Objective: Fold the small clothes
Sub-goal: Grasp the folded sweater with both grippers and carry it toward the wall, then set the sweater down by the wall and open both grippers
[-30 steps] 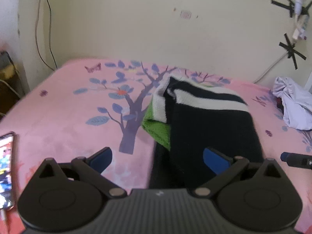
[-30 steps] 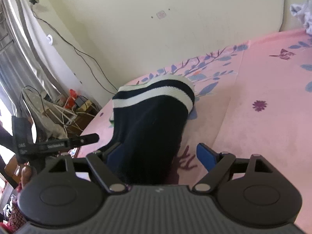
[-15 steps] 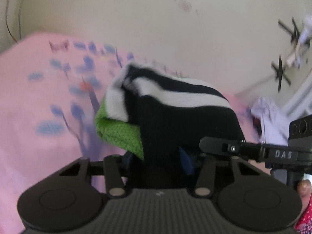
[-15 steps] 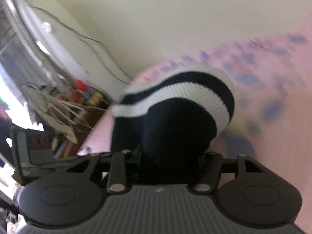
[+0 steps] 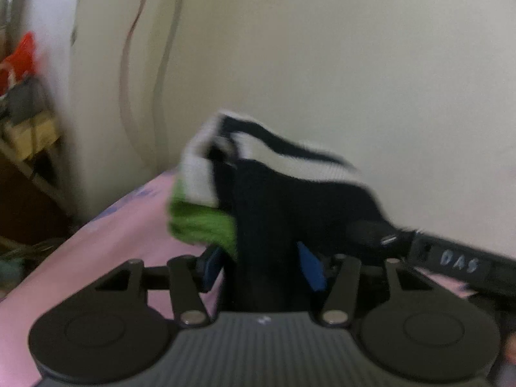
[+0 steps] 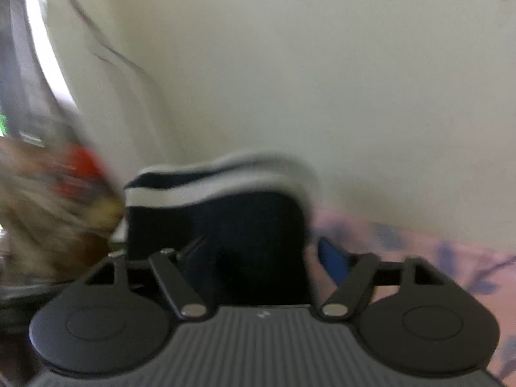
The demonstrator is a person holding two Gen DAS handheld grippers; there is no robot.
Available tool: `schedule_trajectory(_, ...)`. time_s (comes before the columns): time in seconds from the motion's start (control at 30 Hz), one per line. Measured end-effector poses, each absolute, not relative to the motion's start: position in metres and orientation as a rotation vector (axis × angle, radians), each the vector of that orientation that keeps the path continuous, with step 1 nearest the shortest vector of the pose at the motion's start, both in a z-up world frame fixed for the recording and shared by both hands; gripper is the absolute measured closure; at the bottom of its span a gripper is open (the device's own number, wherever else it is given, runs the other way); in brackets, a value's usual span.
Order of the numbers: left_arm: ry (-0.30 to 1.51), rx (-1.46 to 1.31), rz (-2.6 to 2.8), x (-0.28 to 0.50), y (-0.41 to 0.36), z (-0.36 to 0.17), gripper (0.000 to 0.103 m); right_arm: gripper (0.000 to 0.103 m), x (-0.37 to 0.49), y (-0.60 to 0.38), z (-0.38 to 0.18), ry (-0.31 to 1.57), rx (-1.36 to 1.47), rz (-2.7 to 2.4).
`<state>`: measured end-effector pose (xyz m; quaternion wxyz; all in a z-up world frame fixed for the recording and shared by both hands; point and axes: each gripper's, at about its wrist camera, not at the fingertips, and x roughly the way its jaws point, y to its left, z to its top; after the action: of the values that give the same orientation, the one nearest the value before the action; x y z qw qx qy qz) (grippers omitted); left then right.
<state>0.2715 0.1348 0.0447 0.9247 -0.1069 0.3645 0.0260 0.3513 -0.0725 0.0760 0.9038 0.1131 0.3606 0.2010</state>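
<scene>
gripping the sock [image 5: 277, 206] with my left gripper [image 5: 262, 266], blue pads [image 5: 309, 269] clamped on its dark fabric. my right gripper [image 6: 258, 254] holds the sock [image 6: 219, 222] too, pads pressed against it. striped cuff and green part [image 5: 200, 222] hang raised above the pink bed [image 5: 96, 254]. both views are blurred.

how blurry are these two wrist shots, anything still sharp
Left wrist view: motion blur smears the striped garment, the wall cables and the pink bedsheet; the left claw body stays sharp. Right wrist view: heavier smear, with the clutter at left reduced to streaks and the sheet's print soft, and only the right claw crisp. Fisheye bends the edges of both.
</scene>
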Motion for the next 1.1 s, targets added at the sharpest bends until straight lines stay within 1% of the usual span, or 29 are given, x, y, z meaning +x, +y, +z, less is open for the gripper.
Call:
schedule_trajectory(0.07,0.771,-0.216,0.099,0.272,0.138,0.028,0.053,0.030,0.344,-0.069,0.064,0.754,0.169,0.395)
schedule_trajectory(0.2,0.695,-0.168,0.152,0.242,0.130,0.033,0.048,0.031,0.292,-0.083,0.066,0.692,0.126,0.435)
schedule_trajectory(0.23,0.678,-0.153,0.165,0.232,0.127,0.037,0.044,0.031,0.280,-0.083,0.069,0.685,0.120,0.441)
schedule_trajectory(0.27,0.666,-0.139,0.174,0.221,0.123,0.041,0.038,0.031,0.266,-0.087,0.071,0.677,0.119,0.452)
schedule_trajectory(0.37,0.627,-0.089,0.209,0.186,0.107,0.054,0.026,0.030,0.217,-0.101,0.076,0.666,0.114,0.464)
schedule_trajectory(0.4,0.605,-0.070,0.222,0.174,0.099,0.058,0.023,0.029,0.198,-0.107,0.077,0.661,0.109,0.463)
schedule_trajectory(0.47,0.561,-0.045,0.242,0.144,0.083,0.063,0.008,0.028,0.168,-0.117,0.083,0.649,0.097,0.460)
schedule_trajectory(0.57,0.517,-0.040,0.240,0.103,0.071,0.075,0.000,0.027,0.118,-0.132,0.089,0.633,0.084,0.456)
schedule_trajectory(0.7,0.476,-0.021,0.237,0.050,0.047,0.090,0.000,0.024,0.057,-0.158,0.097,0.598,0.097,0.454)
schedule_trajectory(0.87,0.488,-0.027,0.189,0.005,0.018,0.096,0.000,0.022,-0.008,-0.190,0.100,0.550,0.098,0.425)
schedule_trajectory(0.97,0.496,-0.019,0.181,-0.014,0.005,0.096,0.000,0.020,-0.032,-0.203,0.101,0.520,0.100,0.410)
schedule_trajectory(1.1,0.515,-0.006,0.188,-0.030,-0.009,0.092,0.000,0.020,-0.042,-0.215,0.099,0.514,0.126,0.402)
